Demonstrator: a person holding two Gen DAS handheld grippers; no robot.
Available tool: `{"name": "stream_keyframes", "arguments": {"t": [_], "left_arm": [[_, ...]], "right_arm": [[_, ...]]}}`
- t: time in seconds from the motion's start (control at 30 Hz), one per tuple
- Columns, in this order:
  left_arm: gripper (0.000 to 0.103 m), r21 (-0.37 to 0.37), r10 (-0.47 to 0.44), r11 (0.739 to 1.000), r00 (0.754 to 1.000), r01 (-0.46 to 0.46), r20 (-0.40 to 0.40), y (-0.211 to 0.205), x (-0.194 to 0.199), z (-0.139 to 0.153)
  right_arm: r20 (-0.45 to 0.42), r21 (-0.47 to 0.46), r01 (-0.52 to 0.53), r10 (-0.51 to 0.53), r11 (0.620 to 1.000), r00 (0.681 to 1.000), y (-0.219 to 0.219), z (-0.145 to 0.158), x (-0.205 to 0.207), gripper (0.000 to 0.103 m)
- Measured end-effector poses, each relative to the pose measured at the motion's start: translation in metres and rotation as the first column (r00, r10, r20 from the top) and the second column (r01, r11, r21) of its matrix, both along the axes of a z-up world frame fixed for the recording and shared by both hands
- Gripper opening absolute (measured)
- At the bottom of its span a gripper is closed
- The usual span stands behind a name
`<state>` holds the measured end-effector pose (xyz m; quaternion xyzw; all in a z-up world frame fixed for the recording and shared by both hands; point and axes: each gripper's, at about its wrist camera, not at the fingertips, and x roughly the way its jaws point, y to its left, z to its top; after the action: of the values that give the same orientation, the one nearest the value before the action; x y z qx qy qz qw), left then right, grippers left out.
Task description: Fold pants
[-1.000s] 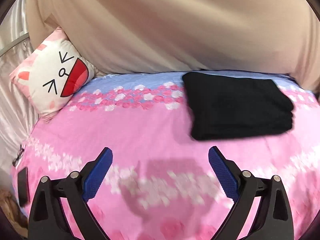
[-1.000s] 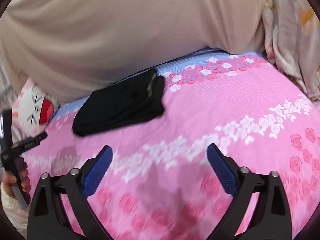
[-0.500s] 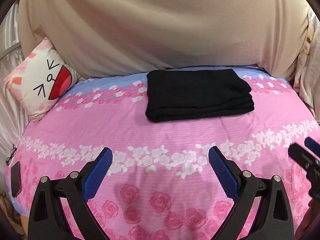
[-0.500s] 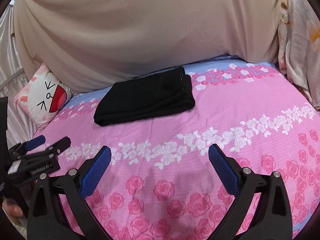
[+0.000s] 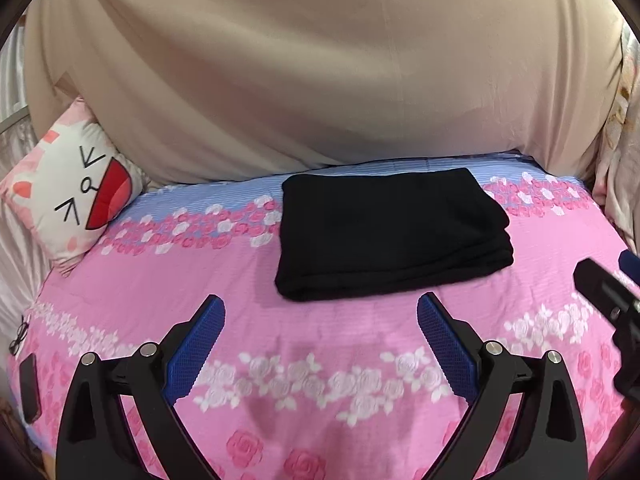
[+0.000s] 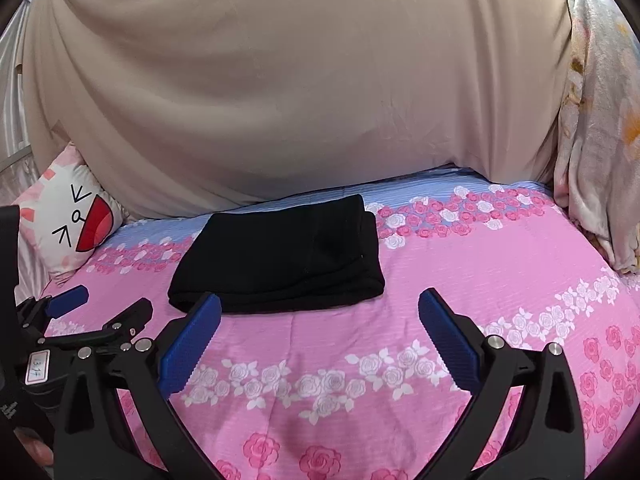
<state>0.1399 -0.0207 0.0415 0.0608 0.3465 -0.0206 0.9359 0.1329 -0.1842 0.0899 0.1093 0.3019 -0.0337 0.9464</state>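
Note:
The black pants point(image 5: 390, 232) lie folded into a compact rectangle on the pink rose-print bedsheet point(image 5: 320, 340), towards the far side of the bed. They also show in the right wrist view point(image 6: 280, 256). My left gripper point(image 5: 320, 308) is open and empty, hovering just short of the pants' near edge. My right gripper point(image 6: 320, 304) is open and empty, also just short of the near edge. The left gripper appears at the left of the right wrist view point(image 6: 96, 300), and part of the right gripper shows at the right edge of the left wrist view point(image 5: 608, 296).
A cat-face cushion point(image 5: 76, 188) leans at the bed's far left corner. A beige sheet point(image 5: 320, 72) hangs behind the bed. A floral blanket point(image 6: 600, 128) hangs at the right. A dark phone point(image 5: 30, 388) and glasses point(image 5: 18, 334) lie at the left bed edge.
Both grippers have swung to face the folded pants squarely and moved a little closer to them. Both stay open and empty. The pants have not moved.

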Motion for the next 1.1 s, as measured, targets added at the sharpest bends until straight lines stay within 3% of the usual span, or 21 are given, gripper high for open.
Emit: {"name": "stream_keyframes", "arguments": {"t": [0.47, 1.1], "left_arm": [[0.095, -0.005, -0.031, 1.000, 0.999, 0.031, 0.013, -0.010, 0.017, -0.001], [0.095, -0.029, -0.017, 0.999, 0.999, 0.018, 0.033, 0.002, 0.012, 0.006]], "right_arm": [[-0.035, 0.009, 0.010, -0.010, 1.000, 0.999, 0.001, -0.015, 0.019, 0.097], [-0.020, -0.019, -0.004, 0.004, 1.000, 1.000, 0.014, -0.006, 0.012, 0.097]]}}
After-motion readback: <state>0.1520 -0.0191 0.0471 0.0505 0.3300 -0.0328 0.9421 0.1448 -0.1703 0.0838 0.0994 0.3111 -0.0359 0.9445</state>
